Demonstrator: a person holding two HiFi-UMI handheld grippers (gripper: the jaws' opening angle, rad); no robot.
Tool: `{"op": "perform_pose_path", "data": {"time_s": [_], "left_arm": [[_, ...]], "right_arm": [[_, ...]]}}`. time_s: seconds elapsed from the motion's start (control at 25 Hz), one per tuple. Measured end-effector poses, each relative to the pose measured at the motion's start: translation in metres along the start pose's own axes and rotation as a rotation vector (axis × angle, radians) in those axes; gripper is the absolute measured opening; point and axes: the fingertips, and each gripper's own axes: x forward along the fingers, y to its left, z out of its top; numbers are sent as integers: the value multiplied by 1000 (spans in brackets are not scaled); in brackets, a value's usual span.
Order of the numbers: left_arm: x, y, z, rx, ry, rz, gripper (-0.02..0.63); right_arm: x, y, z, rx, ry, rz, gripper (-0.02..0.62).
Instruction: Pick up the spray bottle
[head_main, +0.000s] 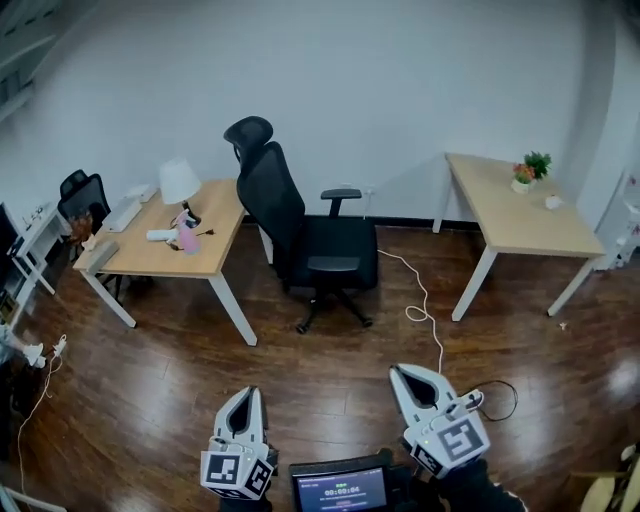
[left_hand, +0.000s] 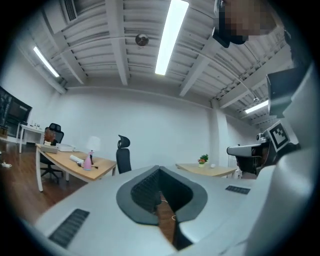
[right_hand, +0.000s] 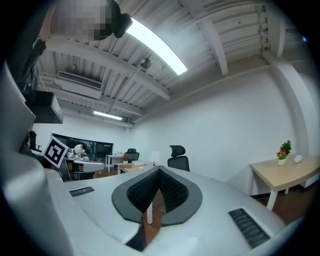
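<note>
Open wood floor (head_main: 150, 370) leads to the left tabletop (head_main: 215, 247); a black office chair (head_main: 300, 240) crowds its right end, a white cable (head_main: 417, 313) trails beside.

At the lower centre of the head view, a small dark rectangular screen (head_main: 342, 490) shows a row of white timer-like digits, too small to read surely. The black-and-white square markers (head_main: 457, 438) on the grey cubes carry only patterns, with no letters or numbers.

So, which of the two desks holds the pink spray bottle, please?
The left desk: the spray bottle stands by its lamp; the right desk holds a plant.
</note>
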Motion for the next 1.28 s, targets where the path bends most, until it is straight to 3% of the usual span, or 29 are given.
{"op": "perform_pose_path", "data": {"time_s": [0.12, 0.32, 0.52, 0.64, 0.8, 1.0, 1.28], "left_arm": [[76, -49, 12, 32, -21, -121, -12], [218, -175, 42, 157, 42, -522, -12], [332, -311, 59, 202, 65, -899, -11], [400, -354, 52, 225, 90, -994, -12], [487, -394, 46, 187, 91, -1142, -11], [595, -431, 35, 159, 76, -1288, -12], [729, -498, 32, 132, 88, -1467, -12]], "right_arm": [[-5, -81, 3, 10, -21, -69, -17], [-23, -239, 28, -13, -58, -156, -15], [-42, -380, 34, -21, -55, -232, -15], [-36, -447, 32, -10, -50, -309, -15], [-14, -529, 25, -19, -26, -400, -15], [10, -621, 16, -2, -22, -558, -15], [21, -746, 26, -26, 41, -697, -15]]}}
